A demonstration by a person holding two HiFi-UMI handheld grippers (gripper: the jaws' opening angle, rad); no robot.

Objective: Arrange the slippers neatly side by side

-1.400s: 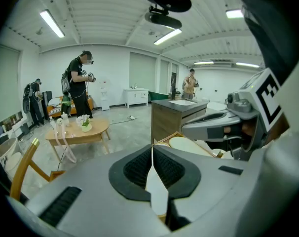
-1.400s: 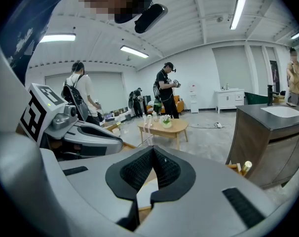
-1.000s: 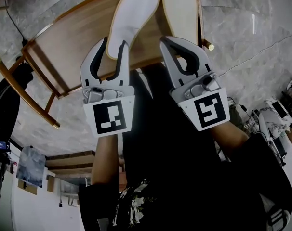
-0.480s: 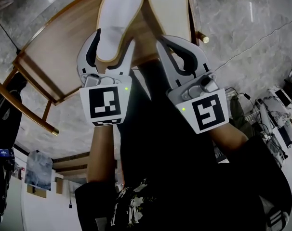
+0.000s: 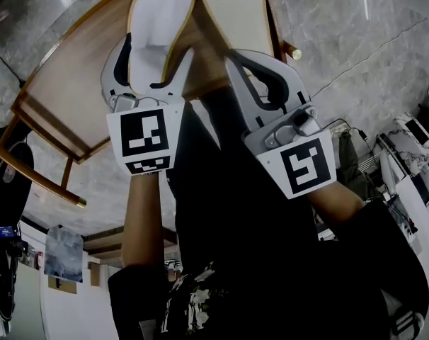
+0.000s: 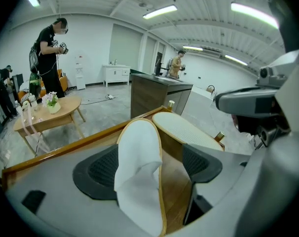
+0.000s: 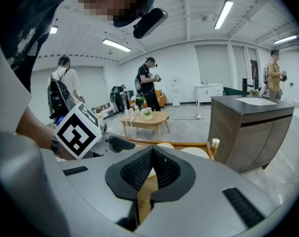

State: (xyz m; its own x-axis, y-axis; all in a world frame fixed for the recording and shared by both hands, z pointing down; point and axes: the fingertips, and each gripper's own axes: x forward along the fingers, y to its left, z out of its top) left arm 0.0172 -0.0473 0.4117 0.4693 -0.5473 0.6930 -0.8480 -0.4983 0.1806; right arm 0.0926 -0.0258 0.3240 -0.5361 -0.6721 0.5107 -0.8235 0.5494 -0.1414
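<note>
Two slippers lie on a low wooden table (image 5: 73, 83) with a raised rim. The white slipper (image 5: 160, 20) with its tan edge rests upper side up. The other slipper (image 5: 232, 13) lies just to its right, beige textured sole up. My left gripper (image 5: 156, 46) is open, and its jaws have just been opening. The pads (image 6: 97, 169) stand on either side of the white slipper's (image 6: 139, 167) heel without pressing it. My right gripper (image 5: 237, 57) is shut on nothing, near the heel of the sole-up slipper (image 6: 184, 131).
The table's near edge and brass-tipped corner posts (image 5: 292, 50) are close to both grippers. A dark counter (image 7: 253, 127) stands to the right. A small coffee table (image 6: 46, 115) and several people are farther back on the marble floor (image 5: 356, 55).
The left gripper's jaws have spread wide and let go of the white slipper's heel, and that gripper has pushed forward and down along the slipper. The right gripper has stayed shut.
</note>
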